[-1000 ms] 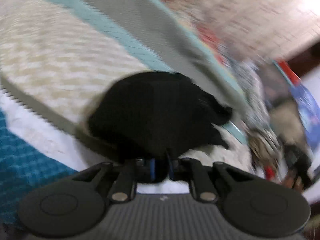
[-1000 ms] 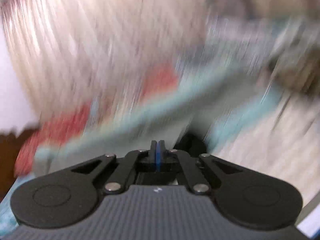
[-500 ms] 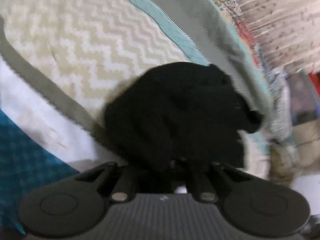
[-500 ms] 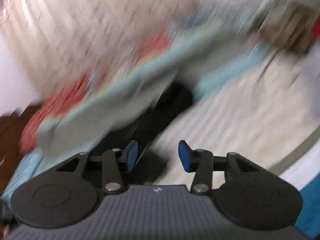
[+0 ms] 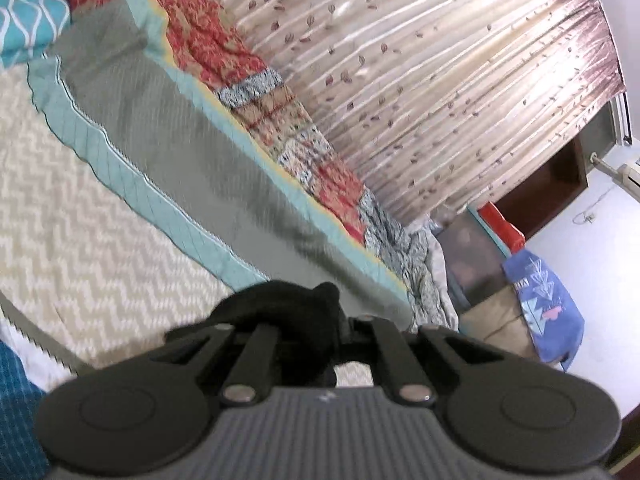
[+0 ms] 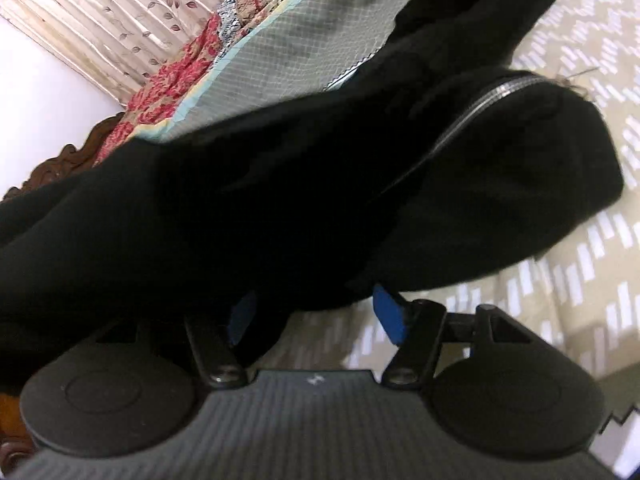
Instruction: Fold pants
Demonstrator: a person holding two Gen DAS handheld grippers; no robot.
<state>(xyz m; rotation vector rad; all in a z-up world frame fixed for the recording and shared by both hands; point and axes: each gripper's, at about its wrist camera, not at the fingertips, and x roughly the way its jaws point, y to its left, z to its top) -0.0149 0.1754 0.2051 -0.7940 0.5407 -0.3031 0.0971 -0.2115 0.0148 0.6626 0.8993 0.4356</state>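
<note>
Left wrist view: the left gripper is clamped on a bunch of the black pants, lifted above the chevron bedspread. The cloth looks soft and limp; the fingertips are buried in it.

Right wrist view: the right gripper has its jaws opening at the pants' lower edge above the bedspread, pads apparently not pressing. The zipper marks the waist end; the firm edge nearby appears the better hold. The left pad is half hidden.

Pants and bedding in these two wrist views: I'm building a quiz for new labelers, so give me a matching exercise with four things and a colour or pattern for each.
Things:
1. pants
2. bedspread
3. curtain
4. right claw's pads

Colours or patterns:
A. blue
B. beige with white zigzags
C. black
D. pale pleats with small leaves

Pairs: 1-C, 2-B, 3-D, 4-A
</note>
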